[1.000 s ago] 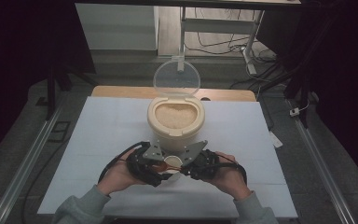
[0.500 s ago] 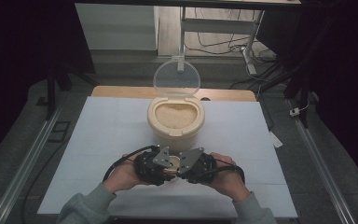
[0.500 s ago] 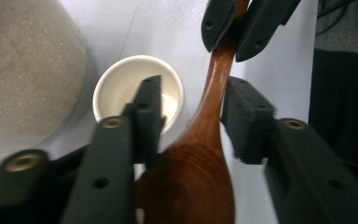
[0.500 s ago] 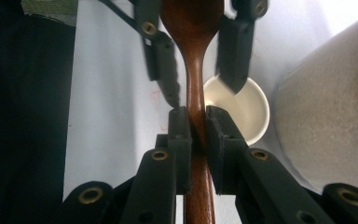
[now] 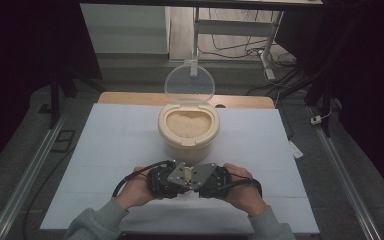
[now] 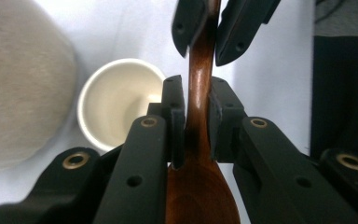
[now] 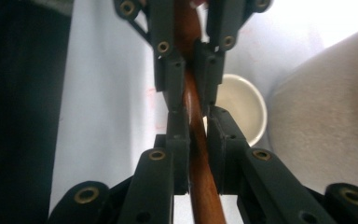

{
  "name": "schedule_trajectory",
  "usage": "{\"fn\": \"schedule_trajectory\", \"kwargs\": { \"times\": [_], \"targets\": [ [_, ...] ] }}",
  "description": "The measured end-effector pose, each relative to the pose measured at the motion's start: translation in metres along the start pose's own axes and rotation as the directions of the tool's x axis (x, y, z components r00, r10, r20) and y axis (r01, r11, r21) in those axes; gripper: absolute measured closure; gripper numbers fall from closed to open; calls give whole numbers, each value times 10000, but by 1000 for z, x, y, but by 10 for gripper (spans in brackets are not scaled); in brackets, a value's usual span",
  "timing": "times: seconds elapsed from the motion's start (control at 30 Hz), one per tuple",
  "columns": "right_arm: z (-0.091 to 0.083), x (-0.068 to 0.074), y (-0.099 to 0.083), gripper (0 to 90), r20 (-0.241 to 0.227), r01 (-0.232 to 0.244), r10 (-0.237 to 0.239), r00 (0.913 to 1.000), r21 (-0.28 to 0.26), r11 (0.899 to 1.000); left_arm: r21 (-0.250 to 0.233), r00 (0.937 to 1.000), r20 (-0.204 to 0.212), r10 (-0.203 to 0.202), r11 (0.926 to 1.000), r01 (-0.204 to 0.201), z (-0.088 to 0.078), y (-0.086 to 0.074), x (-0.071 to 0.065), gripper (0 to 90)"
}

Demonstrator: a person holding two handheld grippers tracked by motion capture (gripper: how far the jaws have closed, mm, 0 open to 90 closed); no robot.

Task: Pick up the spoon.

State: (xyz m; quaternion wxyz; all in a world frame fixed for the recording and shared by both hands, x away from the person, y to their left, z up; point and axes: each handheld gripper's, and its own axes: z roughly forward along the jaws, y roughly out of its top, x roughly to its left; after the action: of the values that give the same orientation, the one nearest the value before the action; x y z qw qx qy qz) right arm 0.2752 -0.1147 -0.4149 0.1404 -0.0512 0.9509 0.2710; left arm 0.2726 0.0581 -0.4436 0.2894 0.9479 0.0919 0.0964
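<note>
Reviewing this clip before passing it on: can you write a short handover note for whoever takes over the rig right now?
Left gripper: shut on the wooden spoon, near its bowl end.
Right gripper: shut on the same spoon's handle, facing the left one.
Both are held close together over the white mat, in front of the rice container.
The container's lid stands open, rice visible inside. A small empty cup sits beside the container.
Done: spoon picked up. Left: probably release one gripper and scoop; no rice is on the spoon's visible part.
</note>
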Motion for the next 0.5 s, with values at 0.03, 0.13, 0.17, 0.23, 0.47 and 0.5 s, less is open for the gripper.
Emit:
{"fn": "schedule_trajectory", "kwargs": {
  "times": [0.03,0.13,0.17,0.23,0.47,0.5],
  "targets": [
    [-1,-1,-1,727,15,-159,160,9999,-197,9997,17,9997,-256,21,10000,-21,-2,0,1,785],
    [-10,-6,-3,627,711,-700,773,9945,-1000,9925,-233,9986,-496,-171,9996,160,-4,-2,3,787],
    [-13,-7,-4,597,886,-958,1078,9902,-1304,9868,-270,9982,-565,-222,9994,207,-5,-3,4,787],
    [-20,-9,-7,550,1168,-1425,1673,9790,-1957,9703,-352,9975,-642,-284,9990,261,-6,-3,5,788],
    [-37,-14,-19,490,1629,-2849,3549,9206,-3414,8957,-680,9916,-1092,-692,9958,620,-10,-6,7,788],
    [-40,-16,-25,480,1623,-3294,4083,8983,-3661,8703,-745,9906,-1139,-763,9949,681,-10,-6,8,788]
  ]
}}
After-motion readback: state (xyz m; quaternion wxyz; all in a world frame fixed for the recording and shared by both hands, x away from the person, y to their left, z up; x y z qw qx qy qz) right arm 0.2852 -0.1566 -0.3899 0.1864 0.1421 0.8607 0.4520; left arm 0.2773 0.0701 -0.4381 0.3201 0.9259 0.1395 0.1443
